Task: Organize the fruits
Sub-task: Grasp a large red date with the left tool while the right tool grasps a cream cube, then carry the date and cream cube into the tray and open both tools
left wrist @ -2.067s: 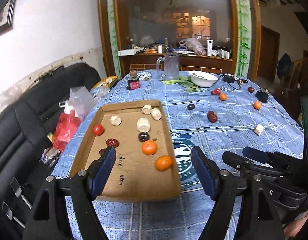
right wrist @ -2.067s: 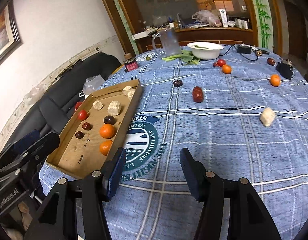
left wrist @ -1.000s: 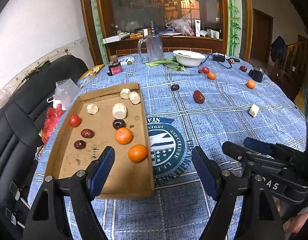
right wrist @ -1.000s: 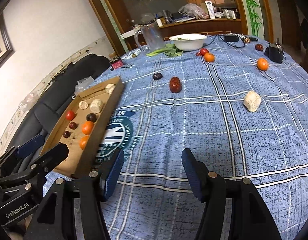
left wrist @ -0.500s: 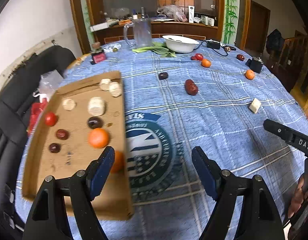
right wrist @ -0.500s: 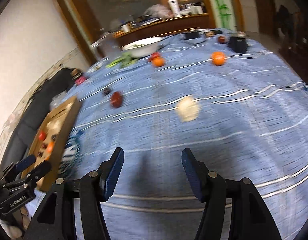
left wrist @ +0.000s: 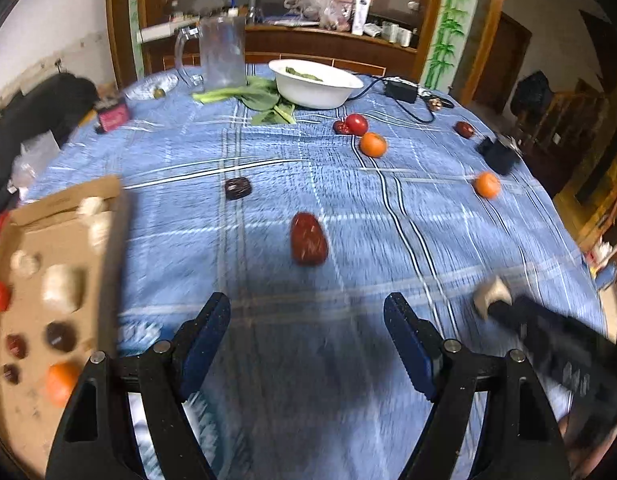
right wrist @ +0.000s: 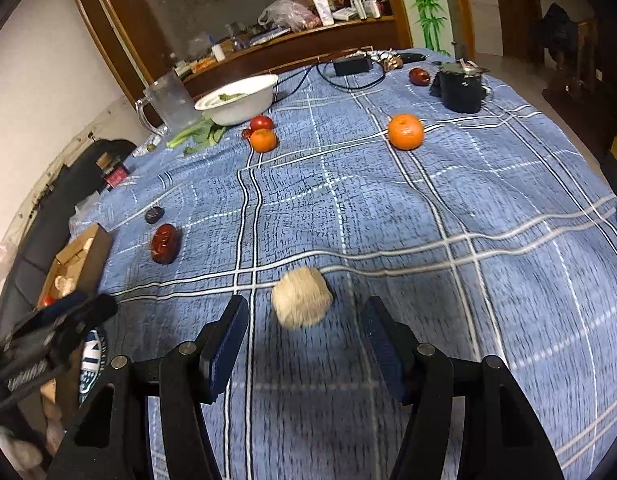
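A cardboard tray [left wrist: 64, 208] at the table's left holds several fruits and pale chunks. Loose on the blue checked cloth lie a red date [left wrist: 307, 239], a dark date [left wrist: 237, 188], oranges [left wrist: 372, 144] [left wrist: 487, 185], a tomato [left wrist: 356, 123] and a pale chunk [right wrist: 301, 297]. My left gripper [left wrist: 307, 322] is open and empty, just short of the red date. My right gripper [right wrist: 304, 328] is open, with the pale chunk just ahead of its fingertips, not gripped. The right gripper also shows in the left wrist view [left wrist: 556, 344], by the chunk [left wrist: 490, 293].
At the far side stand a white bowl [left wrist: 314, 82] with greens, a glass jug [left wrist: 218, 54], leafy greens [left wrist: 252, 98], a charger with cable [left wrist: 400, 90], a black box [right wrist: 460, 86] and a red date [right wrist: 419, 76]. A black sofa lies off the left edge.
Both grippers have swung right, away from the tray. The left now faces the red date; the right has closed in on the pale chunk. Both stay open.
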Action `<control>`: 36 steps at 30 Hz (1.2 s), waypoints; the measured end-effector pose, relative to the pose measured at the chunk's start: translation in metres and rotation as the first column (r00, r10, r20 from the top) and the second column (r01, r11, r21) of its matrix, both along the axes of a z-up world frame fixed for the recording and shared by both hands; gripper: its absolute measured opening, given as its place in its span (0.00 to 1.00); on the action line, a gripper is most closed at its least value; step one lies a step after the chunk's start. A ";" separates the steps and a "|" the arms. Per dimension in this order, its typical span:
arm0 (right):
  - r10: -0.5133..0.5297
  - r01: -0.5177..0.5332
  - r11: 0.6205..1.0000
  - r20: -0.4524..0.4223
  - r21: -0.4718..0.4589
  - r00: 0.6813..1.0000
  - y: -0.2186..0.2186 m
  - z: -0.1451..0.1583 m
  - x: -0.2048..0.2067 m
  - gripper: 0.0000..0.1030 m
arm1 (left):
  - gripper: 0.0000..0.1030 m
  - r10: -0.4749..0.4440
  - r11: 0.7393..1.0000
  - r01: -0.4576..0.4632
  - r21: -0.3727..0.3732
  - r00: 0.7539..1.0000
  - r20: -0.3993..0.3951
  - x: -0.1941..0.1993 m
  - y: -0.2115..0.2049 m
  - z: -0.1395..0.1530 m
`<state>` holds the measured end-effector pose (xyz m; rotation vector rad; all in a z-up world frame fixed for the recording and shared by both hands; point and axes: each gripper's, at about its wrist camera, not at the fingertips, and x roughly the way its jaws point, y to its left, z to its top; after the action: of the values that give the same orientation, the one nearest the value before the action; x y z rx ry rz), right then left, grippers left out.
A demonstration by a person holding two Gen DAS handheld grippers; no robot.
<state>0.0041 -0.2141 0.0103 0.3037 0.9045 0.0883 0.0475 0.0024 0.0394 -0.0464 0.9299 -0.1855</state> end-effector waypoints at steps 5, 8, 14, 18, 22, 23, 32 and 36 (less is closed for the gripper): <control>0.021 -0.022 1.000 -0.009 -0.019 1.000 0.005 -0.006 0.008 0.62 | 0.76 0.047 0.999 -0.048 -0.010 0.999 -0.021 0.037 -0.004 -0.017; 0.033 -0.033 0.998 -0.004 -0.046 0.999 0.009 -0.010 0.012 0.62 | 0.76 0.050 0.999 -0.050 -0.006 0.999 -0.010 0.047 -0.004 -0.020; 0.044 -0.042 0.992 0.013 -0.121 0.999 0.019 -0.011 0.016 0.63 | 0.64 0.004 0.999 -0.004 0.054 1.000 0.003 0.053 -0.012 -0.032; 0.047 -0.045 0.986 0.009 -0.163 0.999 0.025 -0.012 0.017 0.64 | 0.32 -0.030 0.995 0.029 0.094 0.999 0.013 0.048 -0.018 -0.032; 0.036 -0.033 0.986 0.017 -0.166 0.999 0.024 -0.011 0.015 0.46 | 0.25 -0.046 0.997 0.046 0.057 0.999 0.014 0.044 -0.013 -0.031; 0.033 -0.030 0.987 0.020 -0.157 0.999 0.022 -0.011 0.014 0.38 | 0.24 -0.043 0.999 0.042 0.032 0.999 0.010 0.044 -0.010 -0.030; 0.046 -0.041 0.997 0.069 -0.068 0.997 0.015 -0.008 0.009 0.37 | 0.24 -0.058 0.993 0.058 -0.102 0.998 0.011 0.041 -0.005 -0.029; 0.044 -0.040 0.998 0.072 -0.047 0.996 0.013 -0.008 0.010 0.37 | 0.24 -0.071 0.993 0.073 -0.091 0.997 0.031 0.034 -0.012 -0.028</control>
<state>0.0140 -0.2016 0.0019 0.2376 0.8398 0.1167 0.0812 -0.0095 0.0118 -0.0954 0.8955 -0.2954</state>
